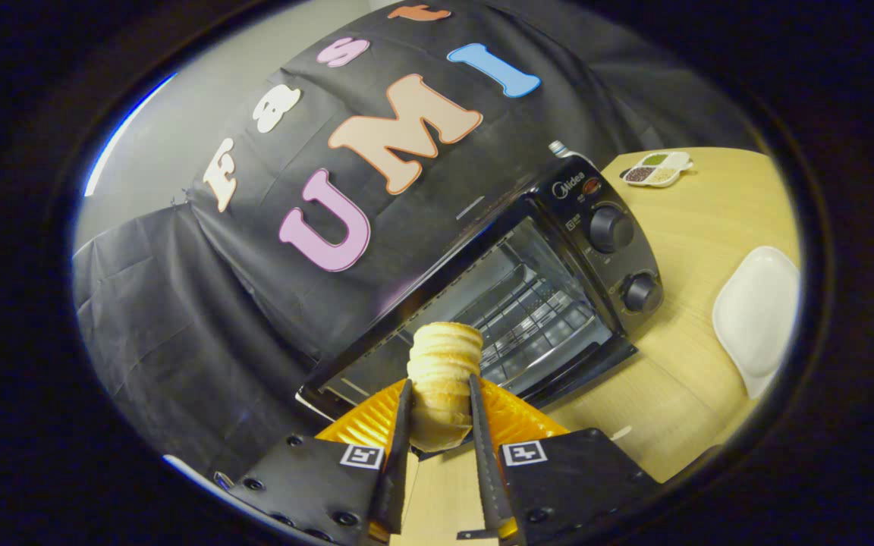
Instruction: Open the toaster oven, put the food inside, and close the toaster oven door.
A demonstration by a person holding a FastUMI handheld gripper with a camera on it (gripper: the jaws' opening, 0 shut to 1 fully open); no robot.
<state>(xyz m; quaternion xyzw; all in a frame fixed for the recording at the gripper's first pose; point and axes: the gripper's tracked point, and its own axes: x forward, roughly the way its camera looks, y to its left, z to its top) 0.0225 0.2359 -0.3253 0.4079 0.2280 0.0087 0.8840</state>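
Carrying the pastry to the open toaster oven

My tongs (441, 413) are clenched on a ridged, spiral-layered pastry (443, 364), both fingers pressing its sides. Just ahead, the toaster oven (528, 296) has its door (475, 379) dropped flat and its wire rack (536, 311) bare. I should keep the squeeze gentle, pass over the door, and lower the pastry mid-rack before letting go.

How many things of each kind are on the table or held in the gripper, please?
Toaster oven, door open: 1
Food pieces, the bread roll clamped in the gripper: 1
White dishes: 2, empty plate, divided dish
Bottle behind oven: 1
Total: 5
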